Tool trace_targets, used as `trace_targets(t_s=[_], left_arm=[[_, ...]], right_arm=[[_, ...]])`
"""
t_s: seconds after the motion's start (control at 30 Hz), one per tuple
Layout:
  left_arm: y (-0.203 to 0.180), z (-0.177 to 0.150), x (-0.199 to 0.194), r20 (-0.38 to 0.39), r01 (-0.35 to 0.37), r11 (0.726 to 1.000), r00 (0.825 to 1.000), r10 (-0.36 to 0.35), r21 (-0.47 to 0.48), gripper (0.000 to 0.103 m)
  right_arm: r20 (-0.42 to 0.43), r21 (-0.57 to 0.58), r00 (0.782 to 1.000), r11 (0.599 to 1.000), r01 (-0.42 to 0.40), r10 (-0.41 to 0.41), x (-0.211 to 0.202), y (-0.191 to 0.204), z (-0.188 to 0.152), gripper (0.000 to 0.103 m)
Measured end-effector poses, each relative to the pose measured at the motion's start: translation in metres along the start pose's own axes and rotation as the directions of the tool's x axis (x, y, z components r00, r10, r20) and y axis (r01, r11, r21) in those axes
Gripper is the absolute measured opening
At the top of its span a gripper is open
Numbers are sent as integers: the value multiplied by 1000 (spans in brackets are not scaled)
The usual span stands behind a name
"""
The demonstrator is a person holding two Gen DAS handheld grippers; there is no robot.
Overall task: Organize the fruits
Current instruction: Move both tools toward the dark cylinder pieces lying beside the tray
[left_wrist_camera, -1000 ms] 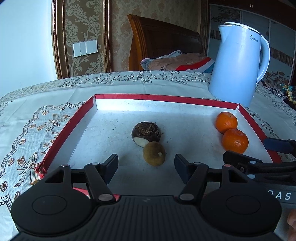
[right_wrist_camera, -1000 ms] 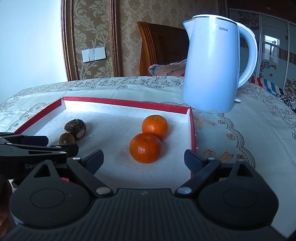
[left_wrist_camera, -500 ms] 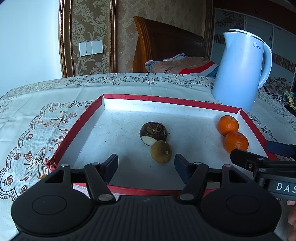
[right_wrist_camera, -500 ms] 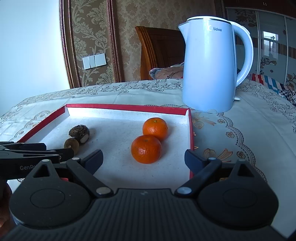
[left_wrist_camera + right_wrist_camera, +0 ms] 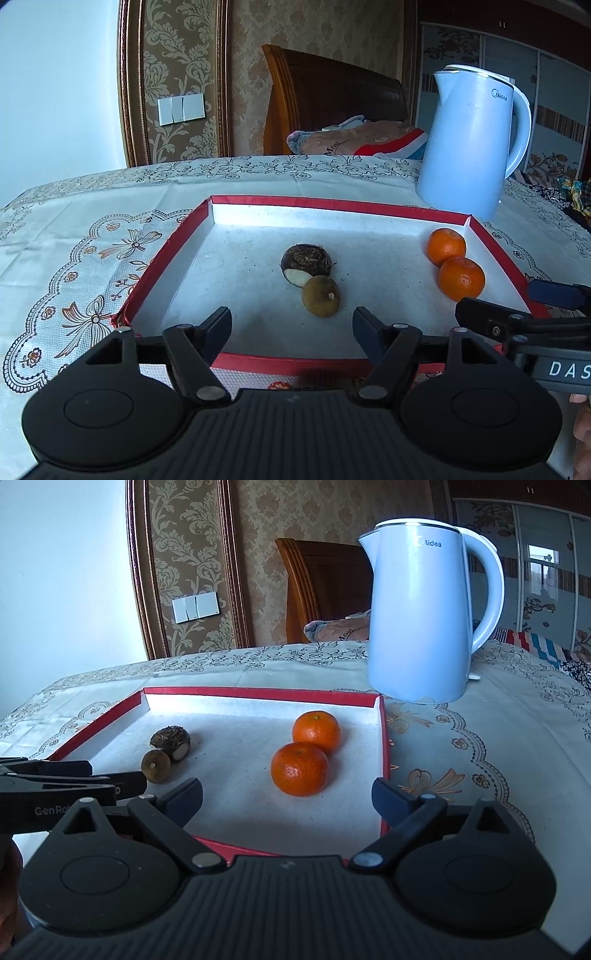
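From the left wrist view, the left tool (image 5: 291, 325) hangs over the near rim of the red-edged tray (image 5: 332, 205), and its jaws have just been opening, with nothing between them. Compared with a second ago it sits a little farther back from the tray, so more of the near red edge now shows; this reads as a release-and-retreat, with the brown pair likely already placed. The small brown fruit (image 5: 320, 296) lies in the tray's middle, touching the darker water chestnut (image 5: 306, 260) behind it; the small fruit is nearly round with no clear long axis, its stem scar turned toward the camera and right, while the chestnut's pale cut patch faces the near side. From the right wrist view, the right tool (image 5: 287, 797) is likewise released and empty, its jaws having just widened, aimed at the near tangerine (image 5: 299, 768), which touches the far tangerine (image 5: 316, 731) by the tray's right wall. Both are squat rounds, stem ends roughly upward. The kettle (image 5: 421, 620) stands on the tabletop (image 5: 480, 738) beyond.
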State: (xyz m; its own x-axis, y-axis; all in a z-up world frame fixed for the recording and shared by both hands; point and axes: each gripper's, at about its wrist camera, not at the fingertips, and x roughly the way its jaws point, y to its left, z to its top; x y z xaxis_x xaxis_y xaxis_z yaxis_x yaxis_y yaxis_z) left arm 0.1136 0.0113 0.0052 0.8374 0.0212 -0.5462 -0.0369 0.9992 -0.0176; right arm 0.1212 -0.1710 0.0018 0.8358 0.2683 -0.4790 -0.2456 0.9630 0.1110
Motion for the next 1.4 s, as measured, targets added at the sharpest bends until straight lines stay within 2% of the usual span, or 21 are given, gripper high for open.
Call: trace_targets(t_s=[0.6,0.73,1.03,1.23,1.4], left_arm=[[4,-10,-25,48,15,1000,999,-16,10,77],[10,-15,-32,39,51,999,998,-50,-20,78],[19,-23,-44,33,75,996,997,-73,-41,78],[24,-29,-49,25,77,996,997,-76,-46,78],[26,-30,-47,15,72,996,997,-72,-50,78]], right_arm=[[20,15,1000,1000,-22,21,-8,-2,-4,101],[22,10,1000,1000,-20,20,-9,-1,-4,102],[36,6,999,1000,-2,2,-16,0,-8,103],[29,56,1000,998,-6,4,-17,-9,-8,103],[31,46,1000,999,-6,5,-18,-7,-9,103]])
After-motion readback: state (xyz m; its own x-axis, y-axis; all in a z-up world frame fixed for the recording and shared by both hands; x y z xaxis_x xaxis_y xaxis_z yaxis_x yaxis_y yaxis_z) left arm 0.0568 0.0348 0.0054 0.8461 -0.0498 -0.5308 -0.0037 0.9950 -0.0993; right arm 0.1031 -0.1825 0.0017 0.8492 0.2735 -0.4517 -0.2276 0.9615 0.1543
